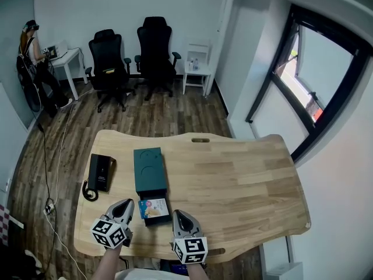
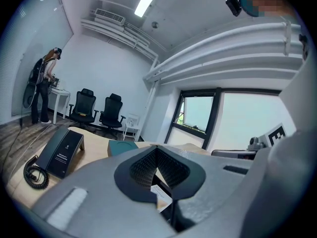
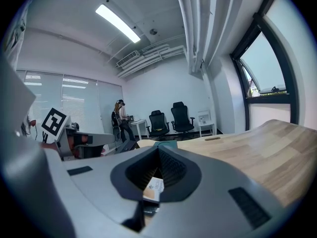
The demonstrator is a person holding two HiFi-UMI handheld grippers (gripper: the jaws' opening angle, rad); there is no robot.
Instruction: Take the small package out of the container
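Note:
A teal box-shaped container (image 1: 150,167) lies on the wooden table (image 1: 233,179), with its dark drawer pulled out toward me. In the drawer lies the small package (image 1: 154,207), white with blue and orange print. My left gripper (image 1: 129,202) hovers just left of the drawer, its jaws shut and empty. Just right of the drawer is my right gripper (image 1: 176,213), also shut with nothing held. In the left gripper view the package (image 2: 161,198) shows below the closed tips of the left gripper (image 2: 157,148). The right gripper view shows the package (image 3: 154,187) under the right gripper (image 3: 158,148).
A black desk phone (image 1: 100,172) with a coiled cord lies left of the container. The table's near edge is right under the grippers. Two black office chairs (image 1: 131,57), a white side table (image 1: 197,69) and a person (image 1: 32,51) at a desk stand across the room.

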